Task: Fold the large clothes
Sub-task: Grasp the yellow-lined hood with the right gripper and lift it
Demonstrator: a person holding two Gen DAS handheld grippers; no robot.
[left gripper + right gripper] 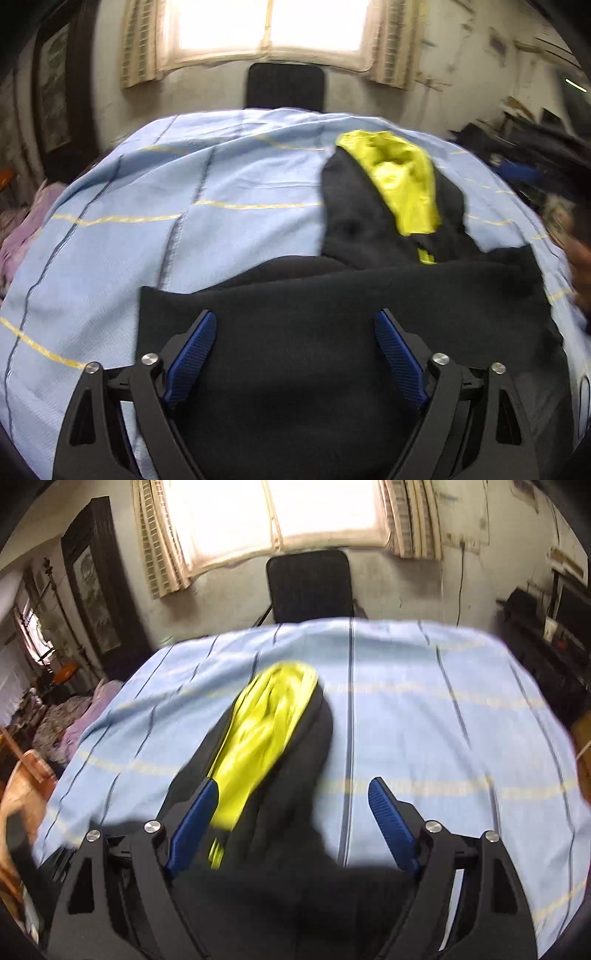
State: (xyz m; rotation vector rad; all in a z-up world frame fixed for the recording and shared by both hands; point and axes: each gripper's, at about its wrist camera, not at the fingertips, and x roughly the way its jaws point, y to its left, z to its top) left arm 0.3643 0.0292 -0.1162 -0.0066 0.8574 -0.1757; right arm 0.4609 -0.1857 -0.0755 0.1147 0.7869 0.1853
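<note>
A black hooded garment point(332, 332) lies on a light blue sheet point(221, 229). Its hood with a yellow-green lining point(402, 181) points away toward the far side. My left gripper point(295, 325) is open above the garment's flat black body, with nothing between its blue pads point(192, 354). In the right wrist view the same hood and lining point(266, 738) stretch away from me. My right gripper point(291, 794) is open just over the hood's near end; the left pad point(195, 819) overlaps the lining, and nothing is held.
The sheet point(443, 720) covers a table. A black chair point(310, 587) stands behind its far edge under a bright window point(295, 513). Piled clothes point(74, 720) lie at the left. Dark cluttered shelves point(546, 635) stand at the right.
</note>
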